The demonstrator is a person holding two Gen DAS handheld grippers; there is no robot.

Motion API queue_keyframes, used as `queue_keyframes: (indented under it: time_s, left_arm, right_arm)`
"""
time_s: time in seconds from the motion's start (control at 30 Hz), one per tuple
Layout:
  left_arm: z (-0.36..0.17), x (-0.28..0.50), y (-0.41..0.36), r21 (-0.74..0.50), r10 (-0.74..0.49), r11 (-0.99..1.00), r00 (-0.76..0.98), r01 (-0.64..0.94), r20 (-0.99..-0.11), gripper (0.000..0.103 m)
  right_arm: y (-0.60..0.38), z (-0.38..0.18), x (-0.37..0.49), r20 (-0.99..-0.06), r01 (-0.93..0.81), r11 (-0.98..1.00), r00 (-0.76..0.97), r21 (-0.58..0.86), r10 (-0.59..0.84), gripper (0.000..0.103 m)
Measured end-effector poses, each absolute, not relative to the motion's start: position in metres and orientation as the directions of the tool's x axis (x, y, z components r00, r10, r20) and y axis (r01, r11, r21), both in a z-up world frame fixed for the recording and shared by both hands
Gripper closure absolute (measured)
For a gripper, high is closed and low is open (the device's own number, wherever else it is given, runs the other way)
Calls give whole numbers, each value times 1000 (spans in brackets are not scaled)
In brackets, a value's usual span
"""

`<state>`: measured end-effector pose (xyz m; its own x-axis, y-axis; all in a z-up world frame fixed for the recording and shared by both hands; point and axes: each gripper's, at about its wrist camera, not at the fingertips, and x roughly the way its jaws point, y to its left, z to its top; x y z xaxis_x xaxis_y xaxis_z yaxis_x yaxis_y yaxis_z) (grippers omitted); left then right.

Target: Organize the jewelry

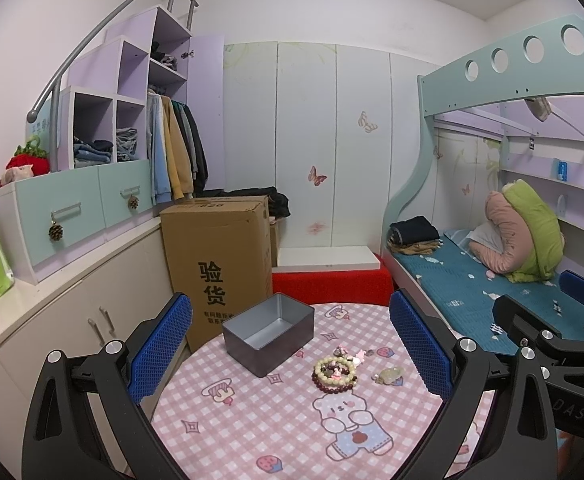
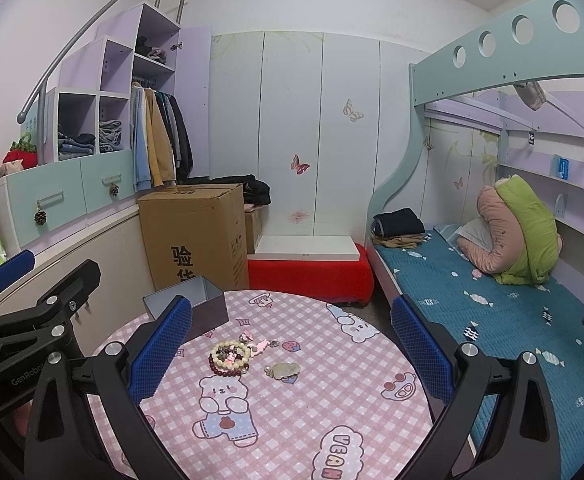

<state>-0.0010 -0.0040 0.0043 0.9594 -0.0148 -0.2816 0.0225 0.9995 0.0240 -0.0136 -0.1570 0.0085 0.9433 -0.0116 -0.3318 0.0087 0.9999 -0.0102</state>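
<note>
An open grey metal tin (image 1: 269,333) stands empty on the round table with a pink checked cloth (image 1: 260,420); in the right wrist view the tin (image 2: 200,304) is partly hidden behind the left finger. Beside it lies a pile of jewelry: cream and dark red bead bracelets (image 1: 335,373) (image 2: 230,356), pink charms (image 1: 350,354) (image 2: 258,344) and a pale green pendant (image 1: 389,375) (image 2: 286,370). My left gripper (image 1: 292,356) is open and empty above the table. My right gripper (image 2: 292,356) is open and empty too, to the right of the left one.
A cardboard box (image 1: 218,256) stands behind the table's left side, with cabinets (image 1: 72,312) to the left. A red-covered bench (image 1: 332,282) sits behind the table. A bunk bed with a blue mattress (image 2: 492,312) is on the right.
</note>
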Motion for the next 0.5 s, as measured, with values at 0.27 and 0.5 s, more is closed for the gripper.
queue_keyframes:
  time_s: [0.27, 0.5]
  left_arm:
    - [5, -2, -4, 24, -15, 999, 961, 23, -278, 7]
    - [8, -1, -6, 26, -17, 999, 961, 25, -276, 7]
  right_arm:
    - [-157, 9, -14, -331, 8, 1000, 943, -9, -11, 6]
    - [-158, 9, -14, -330, 8, 1000, 944, -7, -10, 6]
